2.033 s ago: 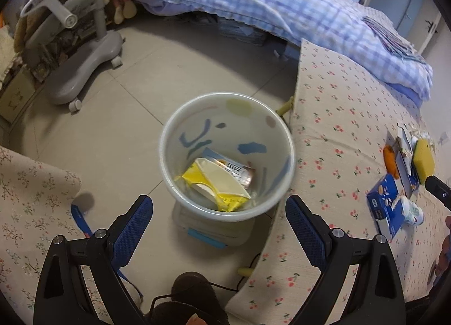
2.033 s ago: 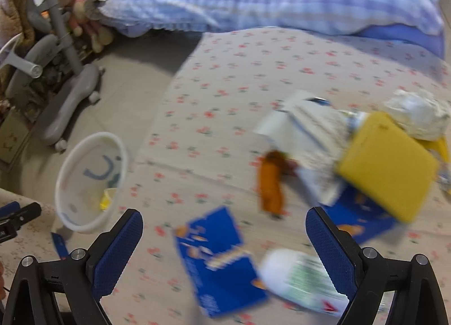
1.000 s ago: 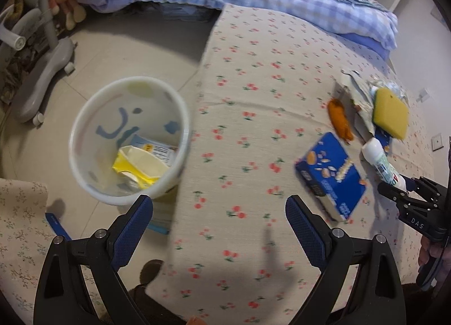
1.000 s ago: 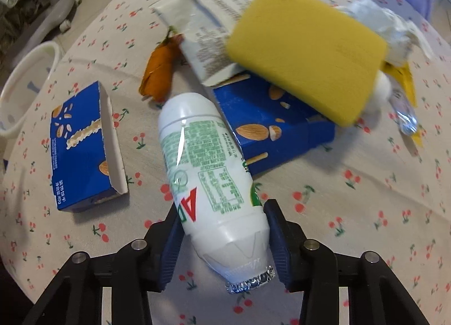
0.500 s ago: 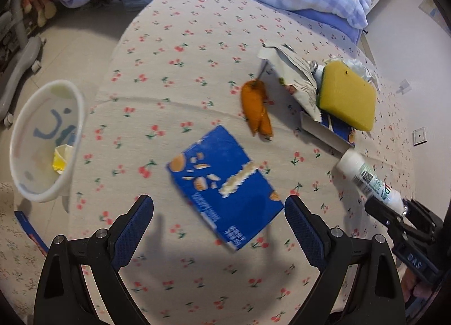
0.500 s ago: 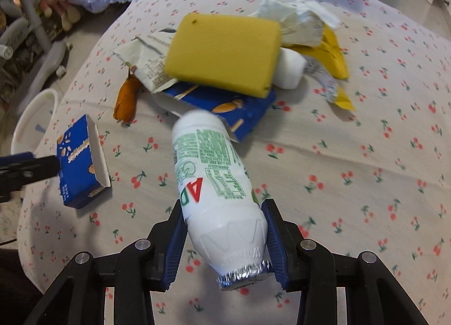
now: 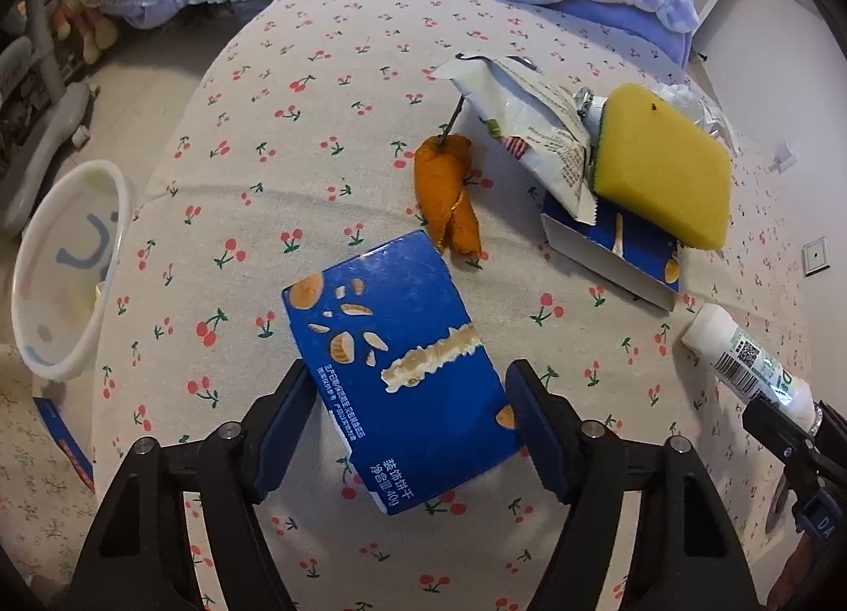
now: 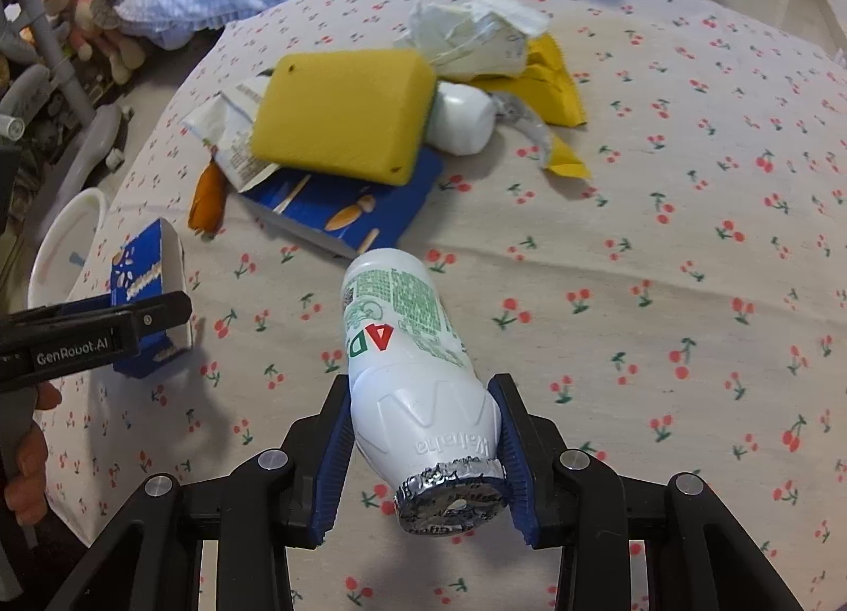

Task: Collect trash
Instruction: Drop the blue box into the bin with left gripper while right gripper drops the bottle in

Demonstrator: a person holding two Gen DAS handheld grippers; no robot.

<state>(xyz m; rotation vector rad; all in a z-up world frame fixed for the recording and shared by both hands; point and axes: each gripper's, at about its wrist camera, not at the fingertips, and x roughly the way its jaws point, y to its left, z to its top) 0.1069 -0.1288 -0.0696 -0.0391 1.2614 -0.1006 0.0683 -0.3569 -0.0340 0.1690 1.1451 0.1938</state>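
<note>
Two grippers are at work over a cherry-print cloth (image 7: 328, 97). The right gripper (image 8: 423, 444) has its blue pads pressed on the shoulders of a white drink bottle (image 8: 407, 346), foil-sealed mouth toward the camera, base pointing to 12 o'clock. Its label shows a red and green "AD" among small green print, and "Wahaha" is embossed on the shoulder. From the left wrist view the same bottle (image 7: 741, 357) shows at 3 o'clock with a barcode and a QR code, its neck in the right gripper (image 7: 794, 431).

The left gripper (image 7: 407, 425) has just been closing, with a flat blue biscuit box (image 7: 397, 362) between its fingers; the left pad sits at the box's edge and the right pad at its corner, but whether they press yet I cannot tell. The box carries white Chinese print with "40g" on its near end, pictures of biscuit pieces and a torn strip across its face. Seen from the right wrist view, the left gripper (image 8: 132, 325) reads "GenRobot.AI" along its side, a hand (image 8: 26, 473) below it, and the box (image 8: 151, 293) sits at 9 o'clock.

At 1 o'clock of the box in the left view lie an orange peel (image 7: 447, 192), a printed wrapper (image 7: 534, 134), a yellow sponge (image 7: 661, 166) and a second blue box (image 7: 619, 256) under them. Beyond the sponge the right view shows a small white bottle (image 8: 460, 118), crumpled white paper (image 8: 476, 39) and a yellow packet (image 8: 556, 87).

A white bin (image 7: 58, 267) with blue marks stands at 9 o'clock, off the cloth's edge.
</note>
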